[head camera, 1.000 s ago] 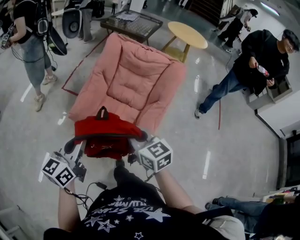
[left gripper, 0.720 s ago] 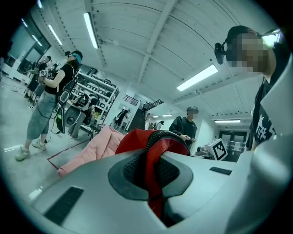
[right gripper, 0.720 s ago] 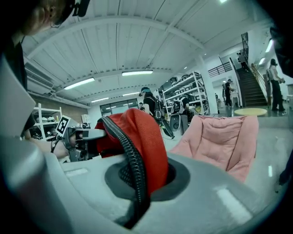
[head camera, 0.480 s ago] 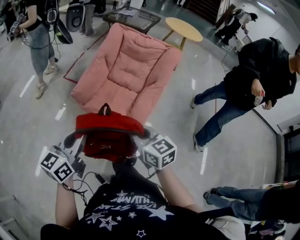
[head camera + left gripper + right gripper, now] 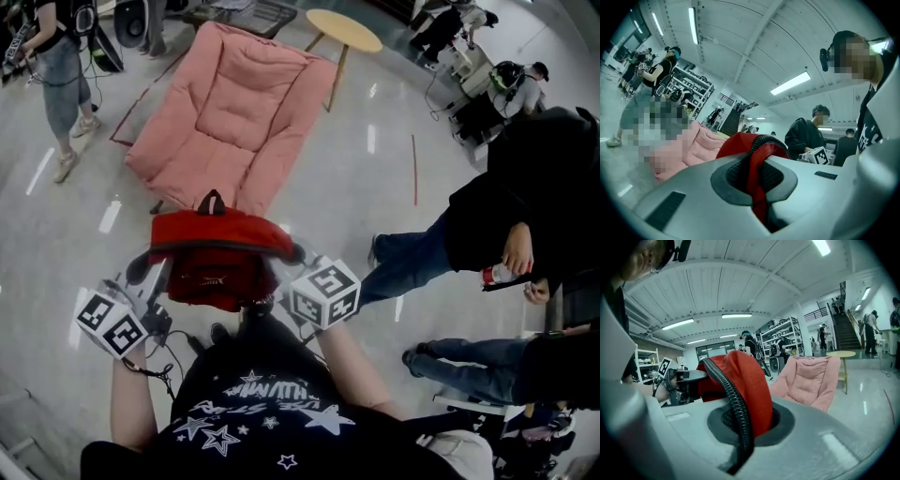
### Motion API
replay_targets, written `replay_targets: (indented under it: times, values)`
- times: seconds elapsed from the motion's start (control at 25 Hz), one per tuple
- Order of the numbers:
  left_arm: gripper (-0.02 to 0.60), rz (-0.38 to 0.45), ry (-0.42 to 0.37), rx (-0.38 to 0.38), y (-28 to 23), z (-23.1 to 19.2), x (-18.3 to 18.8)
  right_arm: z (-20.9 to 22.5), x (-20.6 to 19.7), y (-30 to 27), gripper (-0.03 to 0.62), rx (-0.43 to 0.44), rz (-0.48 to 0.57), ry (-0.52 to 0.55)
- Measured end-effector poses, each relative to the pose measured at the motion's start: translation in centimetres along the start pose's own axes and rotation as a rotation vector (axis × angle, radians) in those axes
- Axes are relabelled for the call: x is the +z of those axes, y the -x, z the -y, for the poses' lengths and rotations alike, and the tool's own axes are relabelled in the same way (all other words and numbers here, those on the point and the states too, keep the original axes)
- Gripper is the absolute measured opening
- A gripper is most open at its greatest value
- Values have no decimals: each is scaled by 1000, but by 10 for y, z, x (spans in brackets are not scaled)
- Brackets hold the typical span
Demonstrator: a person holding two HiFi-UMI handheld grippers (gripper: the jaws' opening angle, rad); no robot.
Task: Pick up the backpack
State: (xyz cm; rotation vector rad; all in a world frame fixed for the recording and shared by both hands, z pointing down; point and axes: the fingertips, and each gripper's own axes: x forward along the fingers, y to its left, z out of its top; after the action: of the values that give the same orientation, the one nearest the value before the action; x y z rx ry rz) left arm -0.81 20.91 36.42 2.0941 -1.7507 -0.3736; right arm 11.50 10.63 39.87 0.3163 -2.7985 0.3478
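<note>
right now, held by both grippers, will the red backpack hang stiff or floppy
Probably floppy: the red backpack sags between the left gripper and right gripper, its fabric folding in the shut jaws. Likely light, since thin pinches of cloth carry it. It may swing, hanging clear of the floor.

red backpack [image 5: 222, 258], pink lounge chair [image 5: 228, 117]

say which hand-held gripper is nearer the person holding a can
Right. The right hand-held gripper holds the backpack toward that person; the left hand-held gripper holds its far side.
</note>
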Motion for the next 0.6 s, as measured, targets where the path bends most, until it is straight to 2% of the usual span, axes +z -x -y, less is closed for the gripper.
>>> replay_targets:
  times: [0.24, 0.44, 0.6]
  values:
    - [15, -6, -19, -28, -8, 29, -11, 11, -8, 24, 8, 8, -4, -24]
    - [15, -3, -34, 16, -20, 97, -32, 27, -17, 93, 8, 42, 8, -17]
    - [15, -12, -29, 35, -21, 107, -37, 29, -20, 102, 8, 48, 10, -15]
